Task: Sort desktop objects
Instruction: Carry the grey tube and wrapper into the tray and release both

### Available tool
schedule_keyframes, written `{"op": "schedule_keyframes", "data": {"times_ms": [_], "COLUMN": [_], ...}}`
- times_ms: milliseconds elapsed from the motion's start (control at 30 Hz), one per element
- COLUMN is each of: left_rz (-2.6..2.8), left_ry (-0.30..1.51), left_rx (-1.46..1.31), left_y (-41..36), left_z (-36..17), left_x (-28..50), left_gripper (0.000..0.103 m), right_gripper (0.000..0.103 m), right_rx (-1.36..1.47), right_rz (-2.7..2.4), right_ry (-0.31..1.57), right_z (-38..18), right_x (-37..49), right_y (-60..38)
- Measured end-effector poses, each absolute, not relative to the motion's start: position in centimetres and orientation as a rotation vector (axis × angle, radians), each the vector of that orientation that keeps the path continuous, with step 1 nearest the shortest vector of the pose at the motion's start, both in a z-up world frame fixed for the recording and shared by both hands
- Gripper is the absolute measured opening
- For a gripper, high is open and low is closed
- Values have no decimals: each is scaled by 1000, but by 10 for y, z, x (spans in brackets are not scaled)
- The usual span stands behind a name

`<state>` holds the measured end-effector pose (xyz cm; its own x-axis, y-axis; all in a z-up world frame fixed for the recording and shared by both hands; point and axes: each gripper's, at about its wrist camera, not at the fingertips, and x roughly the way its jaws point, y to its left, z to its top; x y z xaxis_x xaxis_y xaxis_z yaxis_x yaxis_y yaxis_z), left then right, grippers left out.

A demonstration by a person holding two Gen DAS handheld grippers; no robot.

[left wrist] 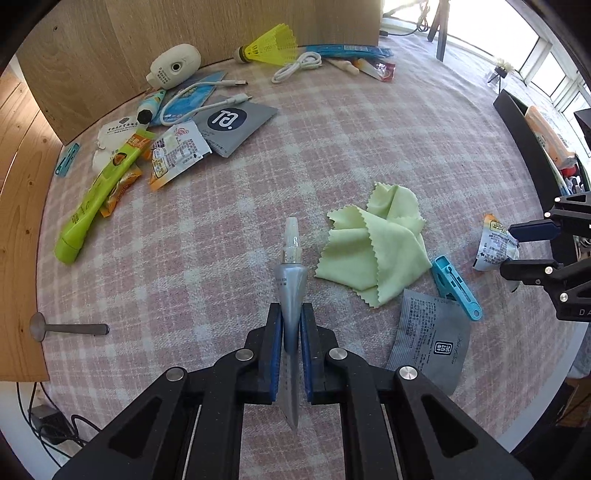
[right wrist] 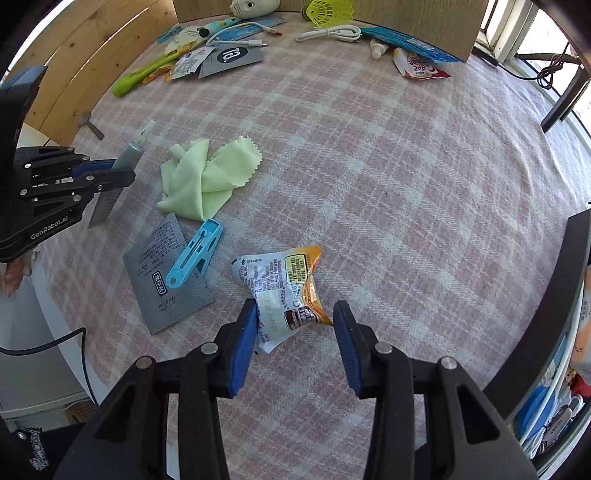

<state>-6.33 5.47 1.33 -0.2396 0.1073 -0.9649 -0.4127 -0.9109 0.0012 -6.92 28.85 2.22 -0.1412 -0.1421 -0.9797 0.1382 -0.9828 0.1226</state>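
Observation:
My left gripper [left wrist: 291,317] is shut on a silver tube [left wrist: 291,288] with a clear cap, held above the pink plaid tablecloth [left wrist: 258,206]; it also shows in the right wrist view [right wrist: 122,173]. My right gripper [right wrist: 295,321] is open, its jaws on either side of a white and orange snack packet [right wrist: 284,288] lying on the cloth. The packet also shows in the left wrist view [left wrist: 495,247] beside the right gripper [left wrist: 517,247]. A green cloth [left wrist: 376,251], a blue clip [left wrist: 456,288] and a grey sachet [left wrist: 430,339] lie between the grippers.
At the far left lie a green tube [left wrist: 96,195], snack packets [left wrist: 173,155], a grey pouch [left wrist: 232,125], cables [left wrist: 295,66], a white device [left wrist: 173,66] and a yellow shuttlecock [left wrist: 269,44], against a wooden board [left wrist: 147,33]. A dark bin [right wrist: 554,295] stands at right.

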Motion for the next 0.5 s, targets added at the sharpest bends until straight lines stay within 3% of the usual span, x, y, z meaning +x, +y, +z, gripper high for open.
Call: {"op": "schedule_keyframes", "data": {"times_ms": [267,500], "left_rz": [2228,2174], "left_ry": [351,385], "left_rx": [-1602,-1519], "left_y": [91,184], "left_z": [51,72], "left_x": [-55,-62], "left_gripper": [8,8], "right_gripper": [40,40], "right_rx": [1868,1851], "right_rz": [-2345,-2487], "right_ry": [-138,-264], "right_z": [57,85], "right_x": [-39,8], "right_y": [321,371]}}
